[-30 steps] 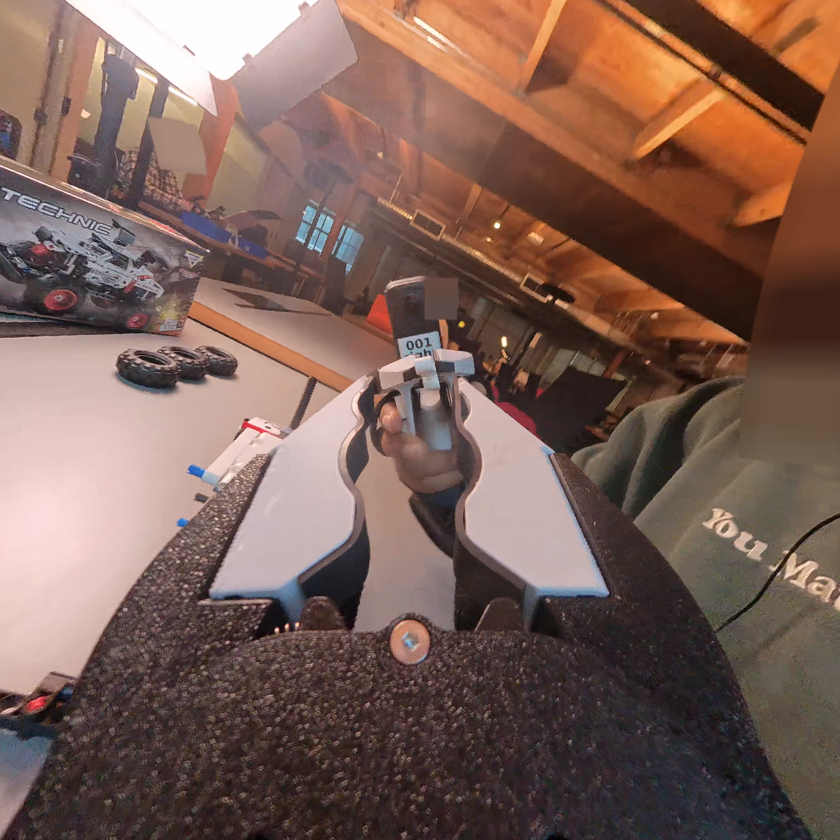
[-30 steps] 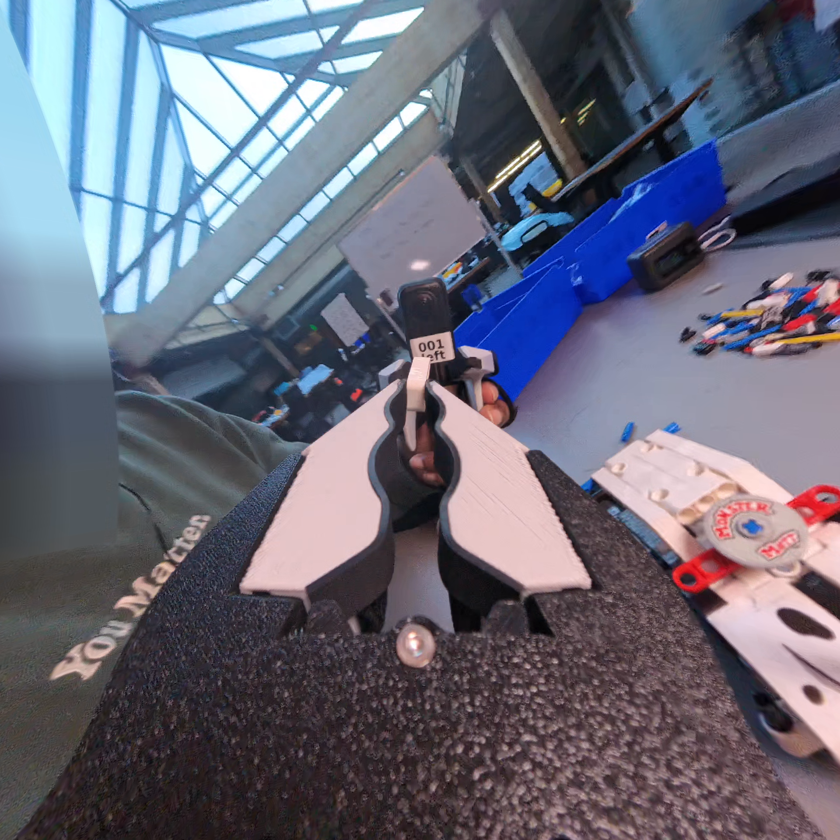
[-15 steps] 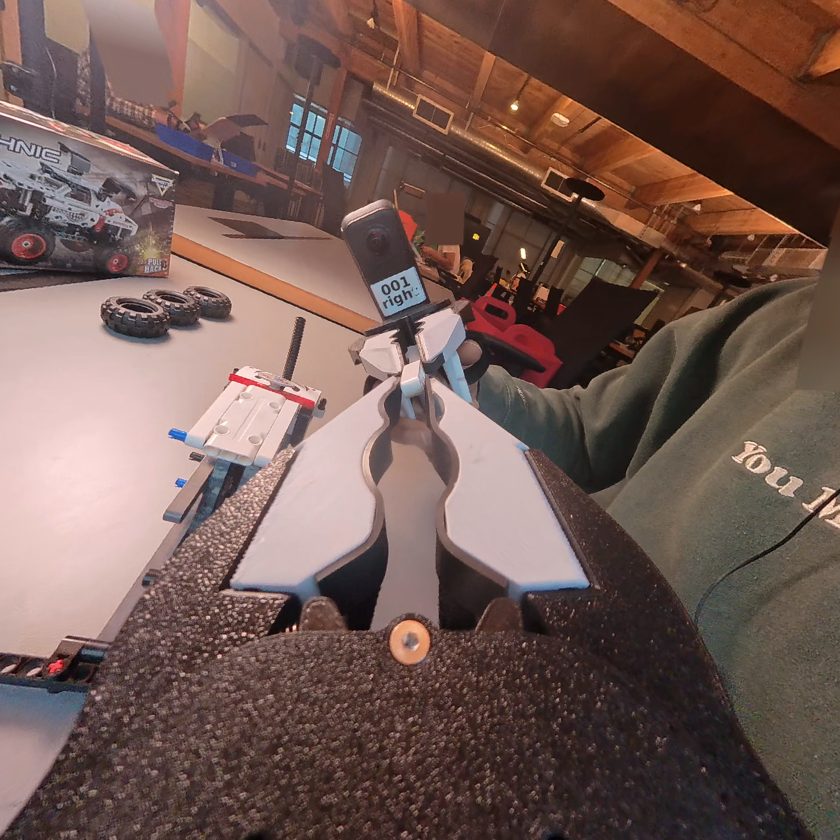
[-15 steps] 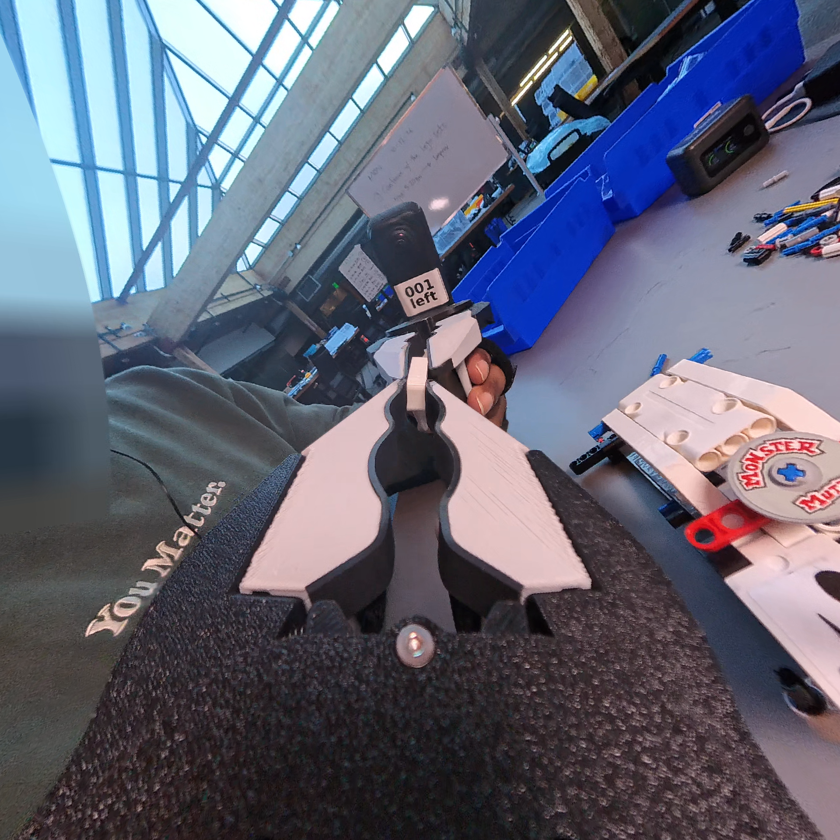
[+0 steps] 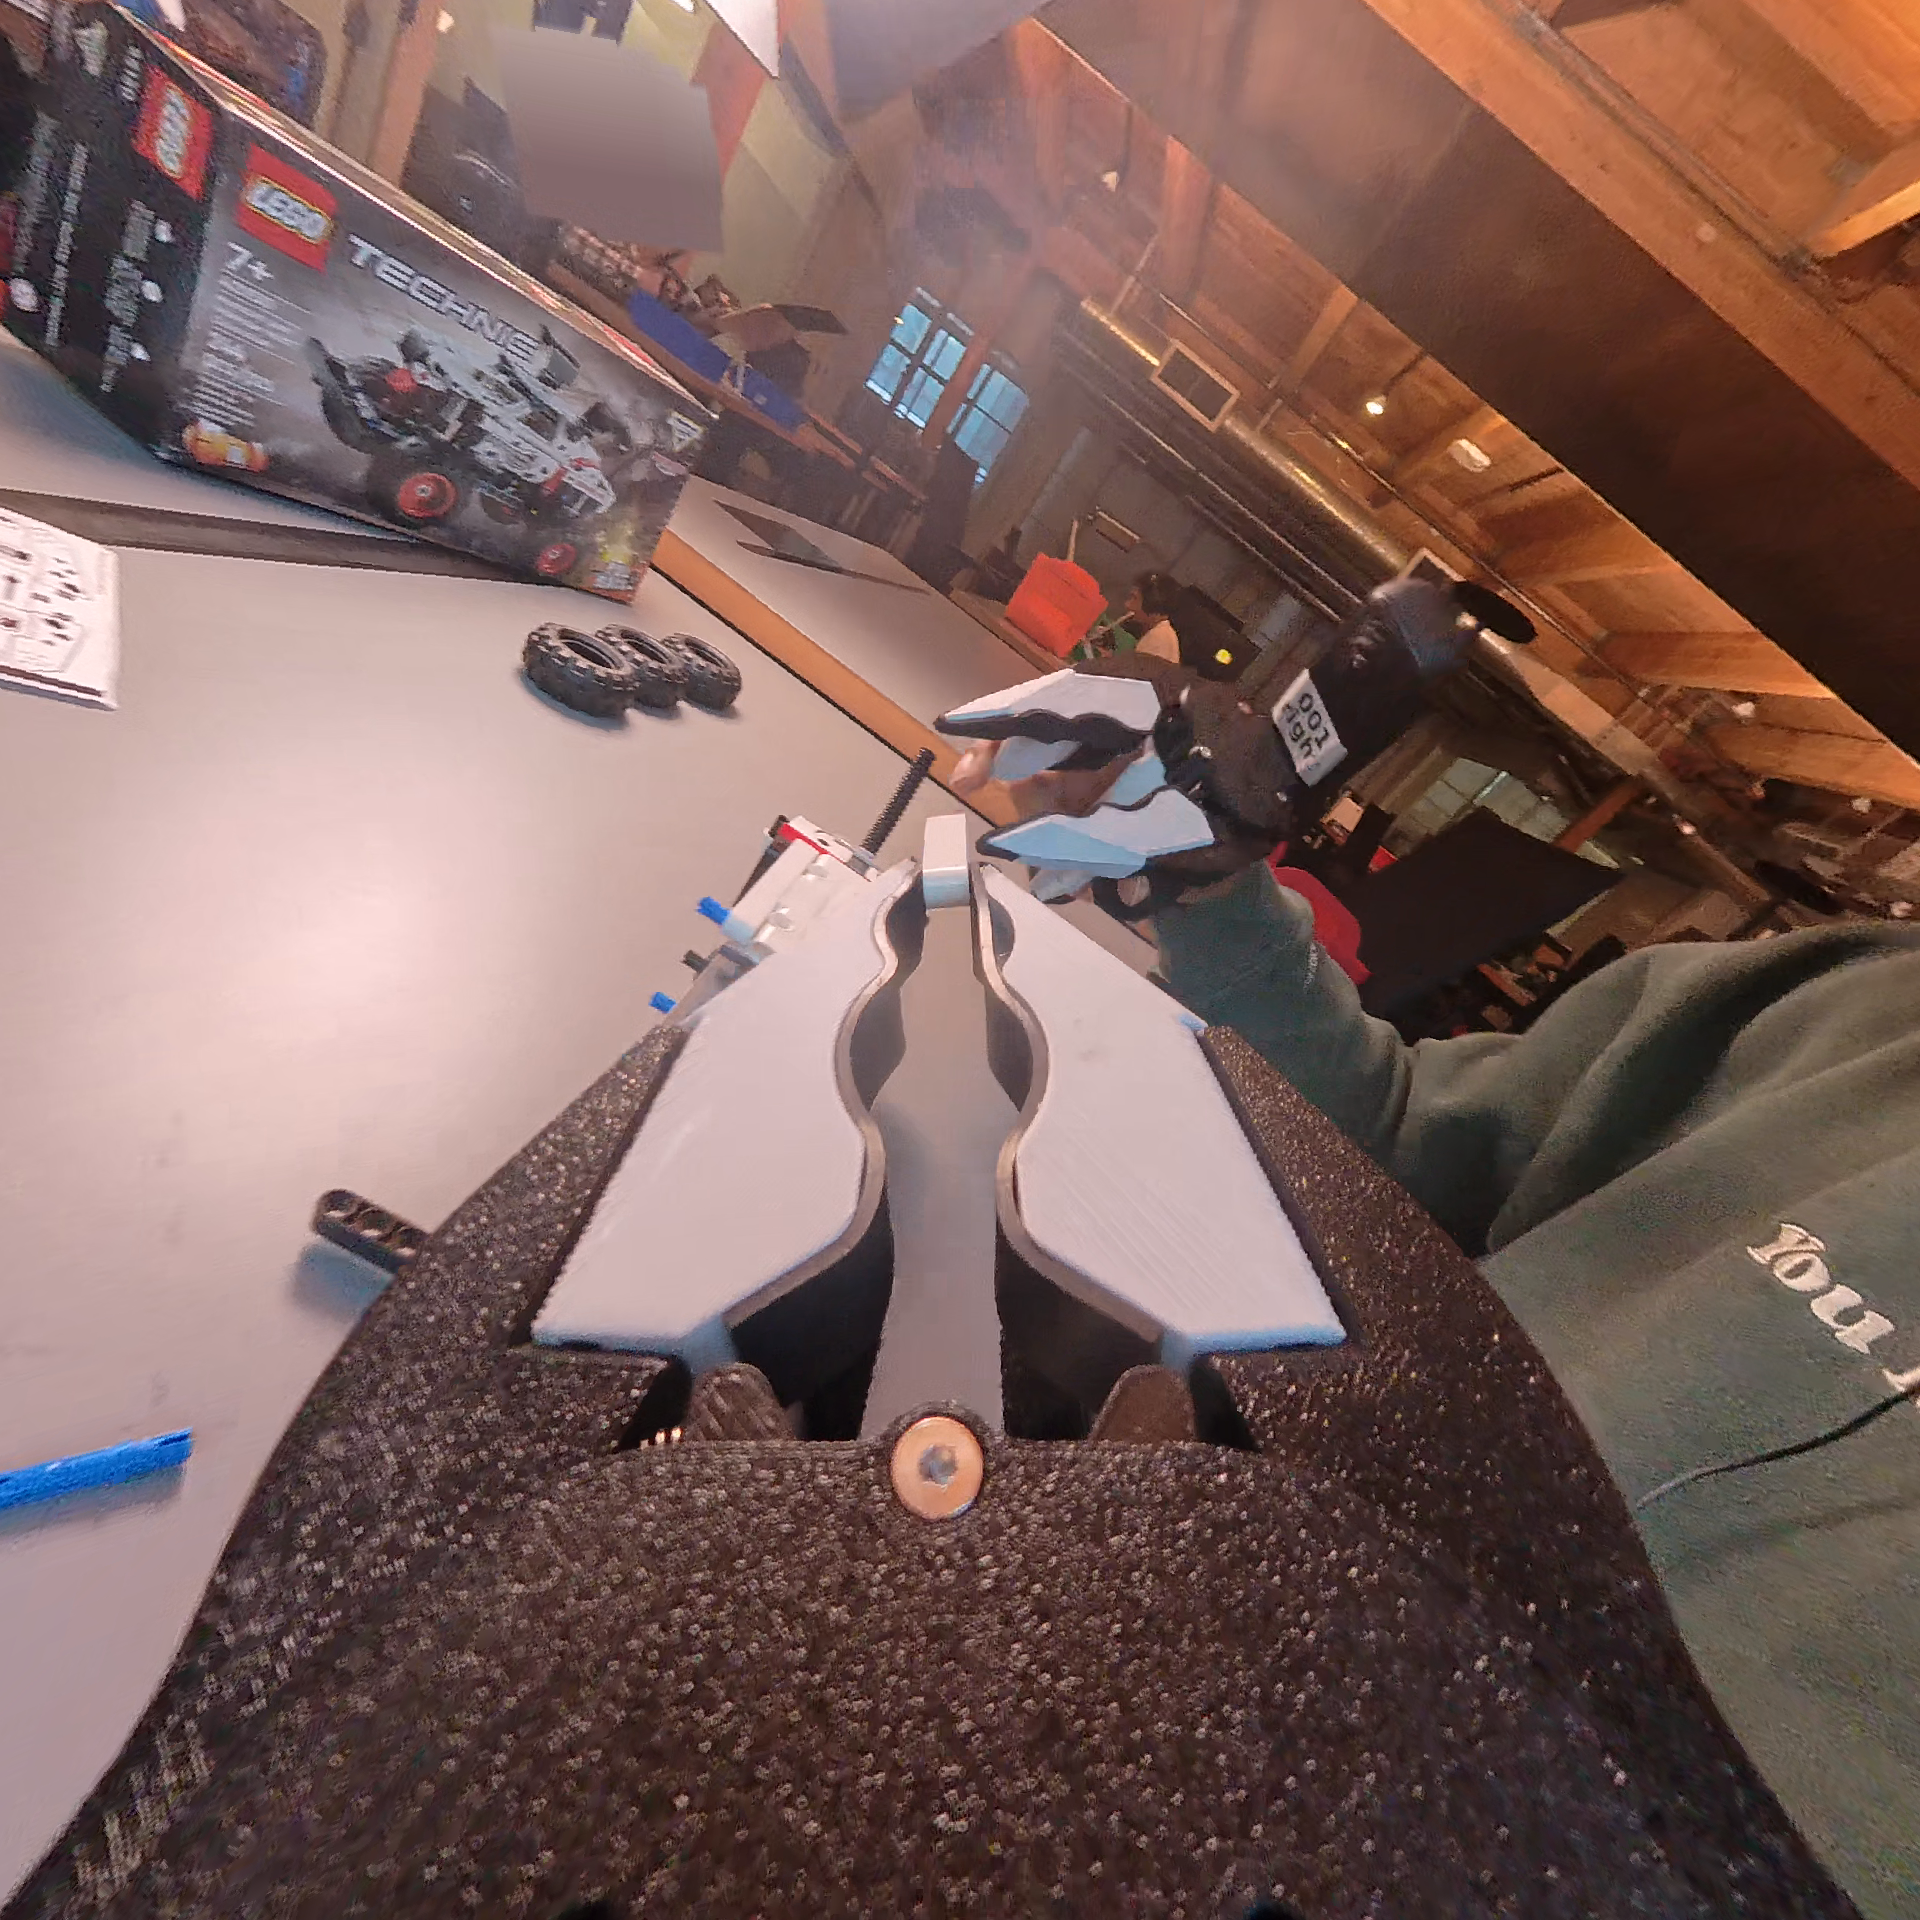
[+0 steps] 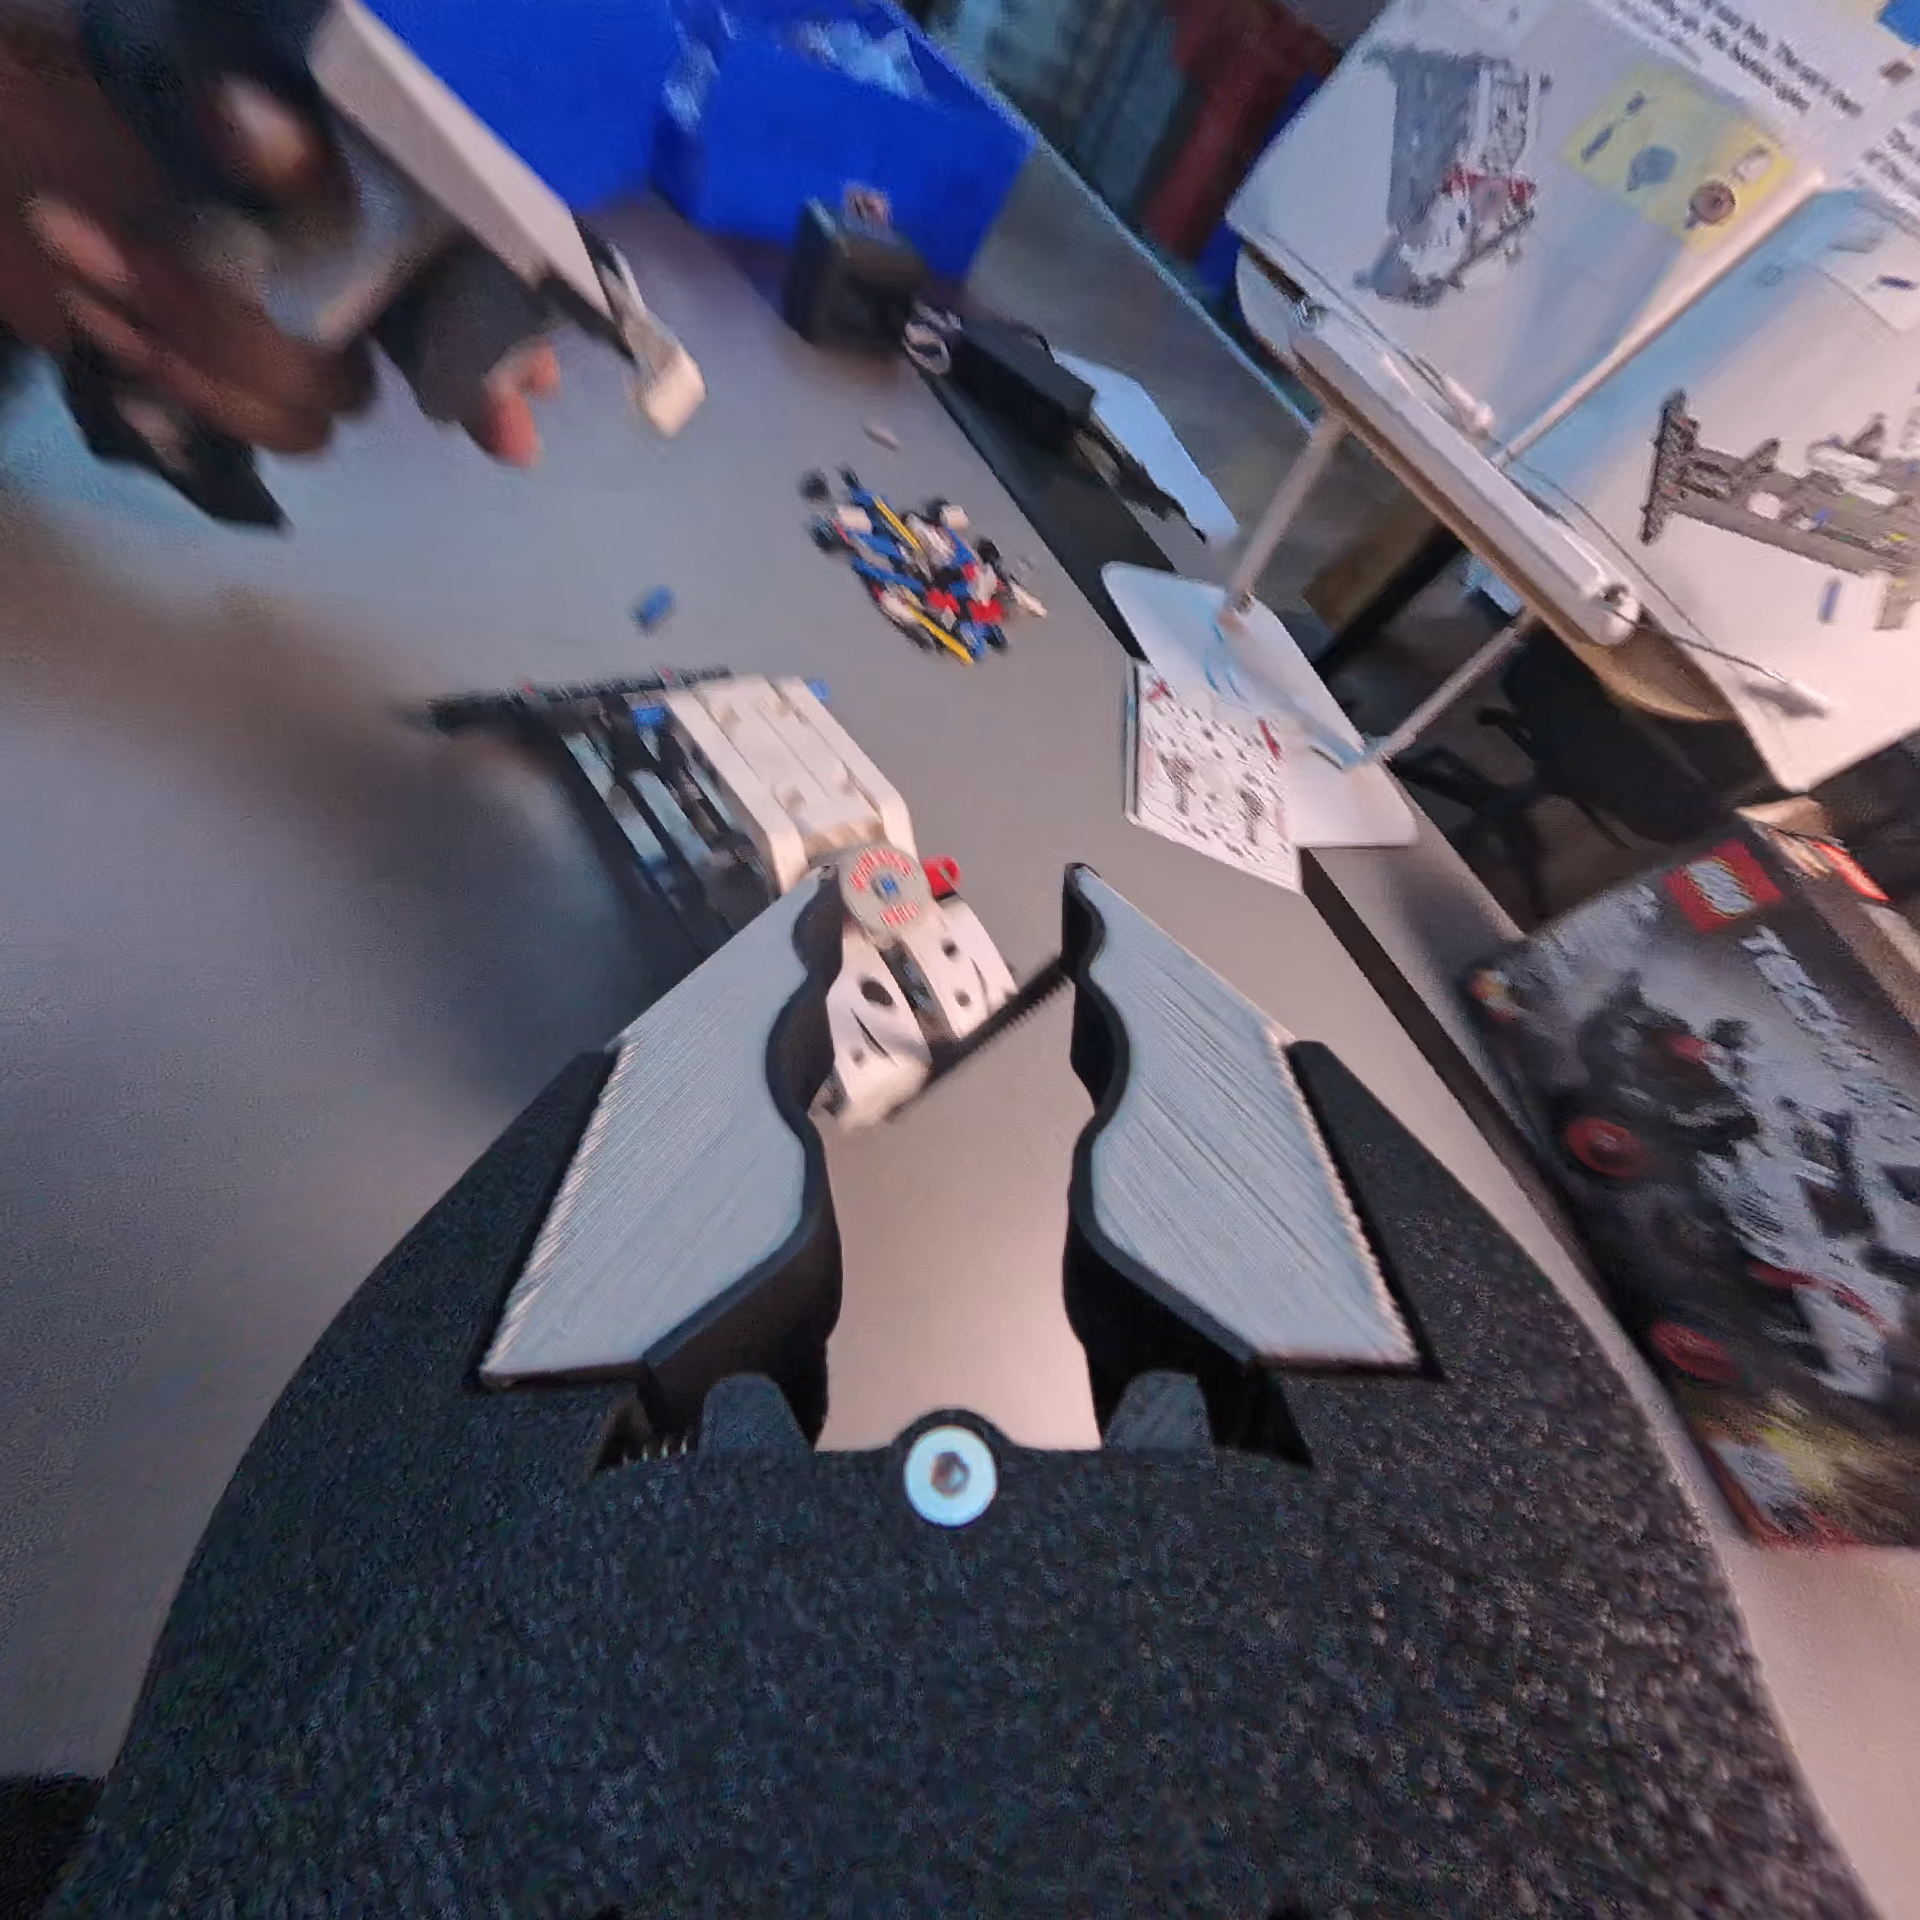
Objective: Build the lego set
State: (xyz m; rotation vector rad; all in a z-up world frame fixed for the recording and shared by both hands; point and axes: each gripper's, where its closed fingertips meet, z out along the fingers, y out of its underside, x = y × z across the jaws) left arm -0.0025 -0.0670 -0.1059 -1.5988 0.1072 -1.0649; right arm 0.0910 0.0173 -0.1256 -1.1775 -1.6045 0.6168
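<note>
My left gripper (image 5: 945,883) is shut on a small white lego piece (image 5: 943,840) and holds it above the grey table. My right gripper (image 6: 951,904) is open and empty, pointing down over the part-built white and black truck model (image 6: 790,790), which has a round red badge. In the left wrist view the right gripper (image 5: 966,784) hangs open just beyond the held piece, with the model (image 5: 805,883) behind my left finger. In the blurred right wrist view the left gripper (image 6: 634,332) and its white piece (image 6: 665,390) are at the upper left.
Three black tires (image 5: 629,665), the set's box (image 5: 395,384), a paper sheet (image 5: 52,613), a black beam (image 5: 369,1216) and a blue part (image 5: 94,1465) lie on the table. A pile of loose parts (image 6: 925,566), blue bins (image 6: 831,104), a black device (image 6: 852,270) and an instruction booklet on a stand (image 6: 1558,260) are nearby. The tips of one gripper are about 12 cm away from the tips of the other.
Both grippers were shut on the white piece, facing each other. The right gripper has opened, let go and swung down toward the model. The left gripper keeps the piece.
</note>
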